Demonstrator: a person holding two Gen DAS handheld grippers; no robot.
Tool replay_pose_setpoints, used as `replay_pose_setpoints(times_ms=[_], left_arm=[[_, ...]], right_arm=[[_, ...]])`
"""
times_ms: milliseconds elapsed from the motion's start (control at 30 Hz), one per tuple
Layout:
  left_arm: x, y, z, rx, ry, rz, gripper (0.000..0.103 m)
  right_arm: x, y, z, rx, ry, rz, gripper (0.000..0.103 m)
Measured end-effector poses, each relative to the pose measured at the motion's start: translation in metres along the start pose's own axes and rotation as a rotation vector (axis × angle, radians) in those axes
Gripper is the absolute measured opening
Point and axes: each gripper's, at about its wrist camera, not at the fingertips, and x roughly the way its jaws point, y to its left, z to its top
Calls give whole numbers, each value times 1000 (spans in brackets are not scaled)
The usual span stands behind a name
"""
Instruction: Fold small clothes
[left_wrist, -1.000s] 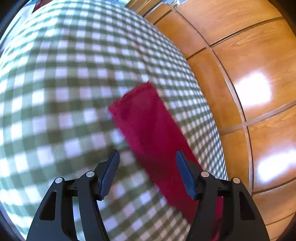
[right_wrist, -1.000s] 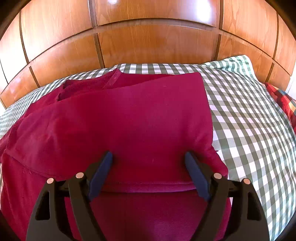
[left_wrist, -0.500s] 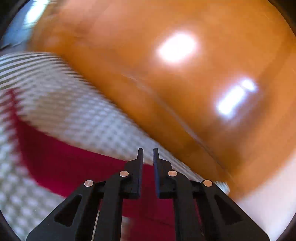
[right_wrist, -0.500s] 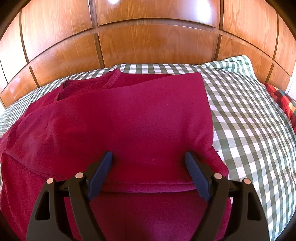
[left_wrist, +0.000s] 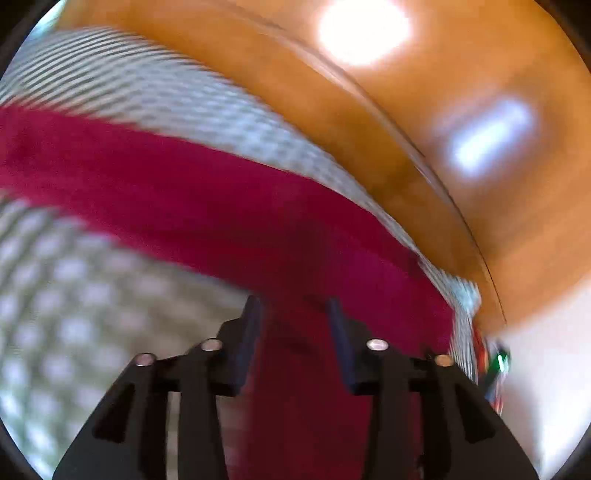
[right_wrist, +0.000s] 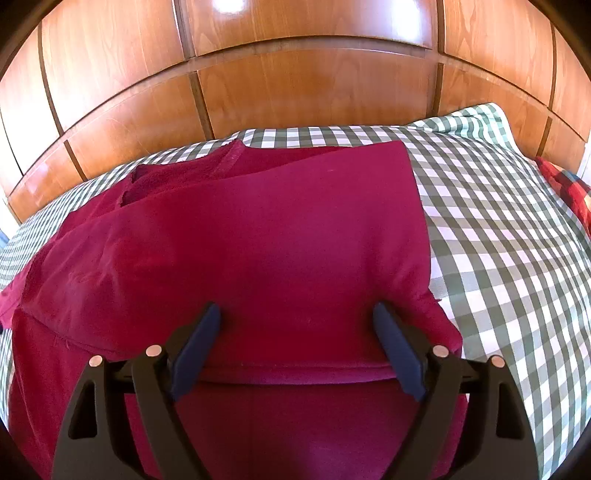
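A dark red garment (right_wrist: 258, 240) lies on a green and white checked bedspread (right_wrist: 498, 240), with one side folded over its body. My right gripper (right_wrist: 295, 317) is open and hovers just above the folded edge near the hem. In the blurred left wrist view the same red garment (left_wrist: 221, 206) stretches across the spread. My left gripper (left_wrist: 293, 306) is open over the red cloth with nothing between its fingers.
A glossy wooden headboard (right_wrist: 295, 92) rises right behind the bed and also shows in the left wrist view (left_wrist: 480, 184). A red plaid cloth (right_wrist: 569, 188) lies at the far right edge of the bed.
My left gripper swung fast toward the headboard side, shut half a second ago and has opened again over the red cloth. My right gripper has stayed still and open.
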Motion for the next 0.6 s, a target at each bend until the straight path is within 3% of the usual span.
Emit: replay_pose_setpoints(times_ms=[100, 200, 400, 467, 500, 533, 600], left_arm=[[-33, 67, 22, -143, -93, 123, 41], [-65, 124, 41, -306, -178, 196, 46], [-85, 195, 72, -528, -276, 218, 49], [-89, 206, 82, -539, -291, 236, 43], [-89, 210, 89, -530, -290, 257, 20], [-86, 207, 95, -509, -281, 279, 8], [-83, 188, 103, -430, -293, 293, 7]], right_arm=[[0, 1, 0, -4, 0, -7, 85], [0, 2, 0, -9, 1, -13, 85], [0, 4, 0, -15, 3, -23, 85], [0, 4, 0, -19, 4, -27, 85], [1, 4, 0, -21, 4, -29, 85], [1, 4, 0, -22, 5, -29, 85], [1, 4, 0, -24, 5, -29, 85]])
